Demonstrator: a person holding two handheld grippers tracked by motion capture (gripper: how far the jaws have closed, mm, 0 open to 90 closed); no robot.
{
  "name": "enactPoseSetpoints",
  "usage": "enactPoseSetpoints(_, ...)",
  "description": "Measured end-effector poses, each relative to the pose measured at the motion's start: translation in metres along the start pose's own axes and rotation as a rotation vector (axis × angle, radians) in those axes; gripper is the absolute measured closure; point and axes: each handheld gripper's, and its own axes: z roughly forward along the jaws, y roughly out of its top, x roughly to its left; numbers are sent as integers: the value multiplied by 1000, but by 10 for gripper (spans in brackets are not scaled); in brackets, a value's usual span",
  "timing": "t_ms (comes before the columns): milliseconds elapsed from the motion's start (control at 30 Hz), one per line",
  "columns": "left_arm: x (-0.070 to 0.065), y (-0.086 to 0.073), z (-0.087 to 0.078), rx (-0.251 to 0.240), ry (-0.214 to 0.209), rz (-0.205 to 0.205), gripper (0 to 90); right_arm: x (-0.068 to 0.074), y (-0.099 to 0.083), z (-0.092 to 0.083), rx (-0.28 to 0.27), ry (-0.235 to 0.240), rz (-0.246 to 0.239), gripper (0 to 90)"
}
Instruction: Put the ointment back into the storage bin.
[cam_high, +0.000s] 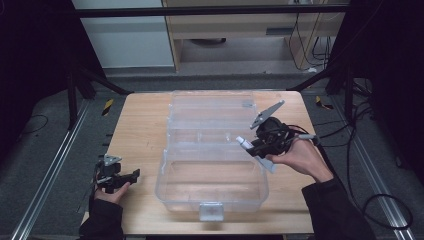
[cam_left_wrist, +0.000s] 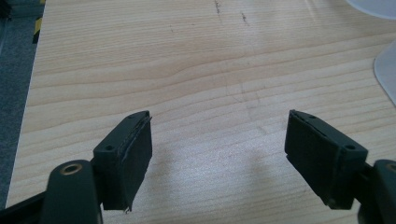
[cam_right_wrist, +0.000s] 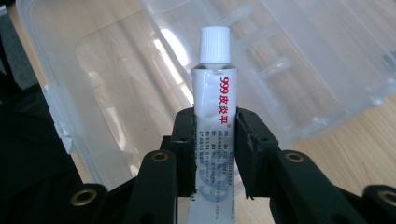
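Right gripper (cam_right_wrist: 214, 154): closed on the white ointment tube (cam_right_wrist: 214, 116), which is clamped across its flat body between the two black pads; the ribbed cap points away from the jaws and the crimped tail hangs below them

Tube position: held in the air at the right edge of the clear plastic organizer box (cam_high: 212, 150), with the cap end reaching over the box in the high view; it is not resting in any compartment

Grip risk: the tube is soft and is pinched at mid-body, so paste may be squeezed toward the cap or the tube may be creased if the clamp is tightened; it may be twisted or slid out if the clamp is eased while still tilted

Placement risk: the box walls and dividers are transparent and hard to read, so the cap may be caught on a rim or divider, and the tube may be dropped outside the intended compartment or onto the wooden table (cam_left_wrist: 140, 70)

Box risk: the box is light and lies open with its lid spread flat behind it; it may be pushed or tipped if it is struck by the gripper, since nothing is steadying it

Left gripper (cam_left_wrist: 218, 158): jaws are held wide apart and empty above bare table, well apart from the box, so no support is given

Cable risk: the trailing cable at the right may be dragged against the box edge
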Motion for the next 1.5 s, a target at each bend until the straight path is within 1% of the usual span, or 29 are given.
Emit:
enactPoseSetpoints(33, 0, 0, 0, 0, 0, -1, 231, 2, 3, 3, 11, 7, -12, 701)
enactPoseSetpoints(133, 0, 0, 0, 1, -1, -1, 231, 7, 7, 12, 31, 49, -43, 701)
enactPoseSetpoints(167, 0, 0, 0, 1, -1, -1, 231, 9, 9, 14, 37, 59, -54, 701)
enactPoseSetpoints(200, 0, 0, 0, 1, -1, -1, 231, 9, 9, 14, 37, 59, -54, 701)
enactPoseSetpoints(233, 1, 0, 0, 3, -2, -1, 231, 12, 10, 20, 51, 79, -82, 701)
enactPoseSetpoints(333, 1, 0, 0, 4, -2, -1, 231, 16, 11, 27, 73, 104, -110, 701)
enactPoseSetpoints(433, 1, 0, 0, 2, -1, -1, 232, 20, 11, 36, 107, 112, -136, 701)
enactPoseSetpoints(467, 1, 0, 0, 2, -1, -1, 232, 20, 11, 36, 107, 112, -136, 701)
enactPoseSetpoints(500, 1, 0, 0, 2, -1, -2, 232, 23, 11, 42, 126, 125, -147, 701)
enactPoseSetpoints(600, 1, 0, 0, 2, -1, -2, 232, 25, 12, 48, 142, 136, -167, 701)
enactPoseSetpoints(733, 1, 0, 0, 2, -1, -2, 233, 29, 11, 58, 170, 151, -224, 701)
enactPoseSetpoints(767, 1, 0, 0, 3, -2, -2, 232, 30, 12, 60, 185, 152, -227, 701)
enactPoseSetpoints(800, 1, 0, 0, 3, -2, -1, 232, 31, 11, 63, 192, 153, -248, 701)
enactPoseSetpoints(900, 1, 0, 0, 2, -2, -2, 232, 33, 10, 69, 204, 163, -270, 701)
enactPoseSetpoints(967, 1, 0, 0, 3, -2, -2, 233, 34, 9, 74, 212, 170, -297, 700)
enactPoseSetpoints(1100, 1, 0, 0, 2, -2, -2, 233, 38, 7, 85, 240, 179, -333, 700)
enactPoseSetpoints(1133, 1, 0, 0, 3, -2, -2, 233, 38, 7, 85, 240, 179, -333, 700)
enactPoseSetpoints(1167, 1, 0, 0, 4, -3, -2, 233, 39, 5, 92, 248, 189, -345, 701)
enactPoseSetpoints(1233, 1, 0, 0, 3, -3, -2, 233, 40, 4, 96, 259, 192, -353, 701)
enactPoseSetpoints(1267, 1, 0, 0, 3, -3, -2, 232, 41, 3, 98, 267, 193, -346, 700)
enactPoseSetpoints(1300, 1, 0, 0, 4, -3, -2, 233, 40, 2, 101, 268, 199, -354, 701)
enactPoseSetpoints(1333, 1, 0, 0, 4, -3, -1, 233, 41, 2, 103, 275, 200, -352, 701)
enactPoseSetpoints(1367, 1, 0, 0, 4, -3, -1, 233, 41, 1, 105, 274, 201, -367, 701)
enactPoseSetpoints(1500, 1, 0, 1, 6, -5, 0, 233, 42, -2, 114, 292, 203, -376, 701)
